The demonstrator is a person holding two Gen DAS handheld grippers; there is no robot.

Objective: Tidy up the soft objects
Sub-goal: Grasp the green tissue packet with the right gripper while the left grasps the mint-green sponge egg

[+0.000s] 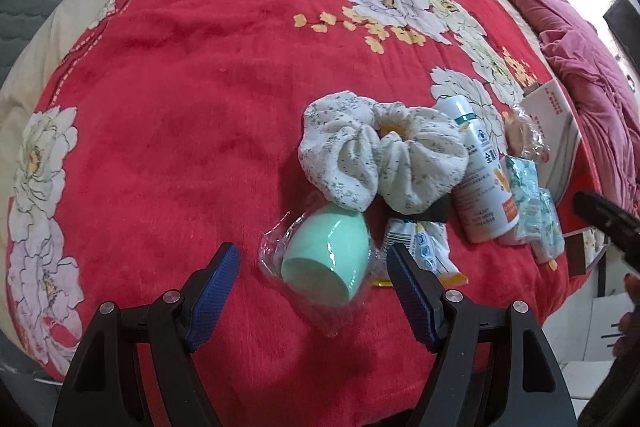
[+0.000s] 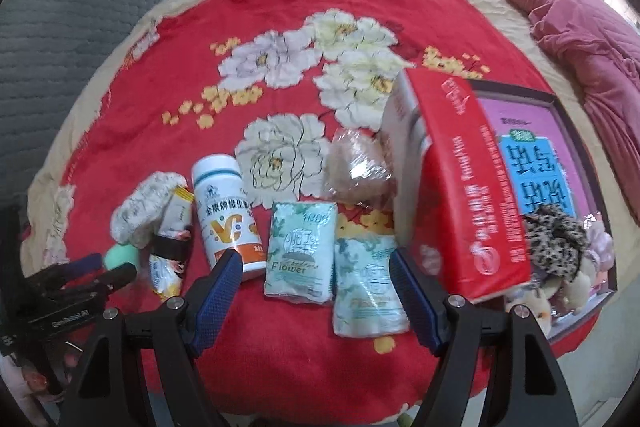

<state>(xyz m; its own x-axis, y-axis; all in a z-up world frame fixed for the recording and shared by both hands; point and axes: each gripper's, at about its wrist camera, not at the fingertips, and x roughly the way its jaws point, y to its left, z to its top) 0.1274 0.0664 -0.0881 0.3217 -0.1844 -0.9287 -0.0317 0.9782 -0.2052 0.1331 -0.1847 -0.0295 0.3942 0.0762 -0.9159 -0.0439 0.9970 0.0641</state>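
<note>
Barely begun, judging by the spread: mint sponge [image 1: 324,259] in its clear wrap low centre, floral scrunchie [image 1: 380,163] just above, tissue packs [image 2: 300,251] low centre, only a leopard scrunchie [image 2: 556,239] boxed at right. Left gripper [image 1: 312,267] and right gripper [image 2: 316,275] tilted steeply down, jaws spread, grasping nothing.

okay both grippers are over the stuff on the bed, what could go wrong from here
1. The left gripper stands open over the mint green sponge, which sits in a loose clear bag; the pads may pinch only film and it could slip.
2. The right gripper is open over two tissue packs lying side by side, with the white bottle close by, so it might drag a neighbour.
3. The red box leans and could topple if bumped.
</note>
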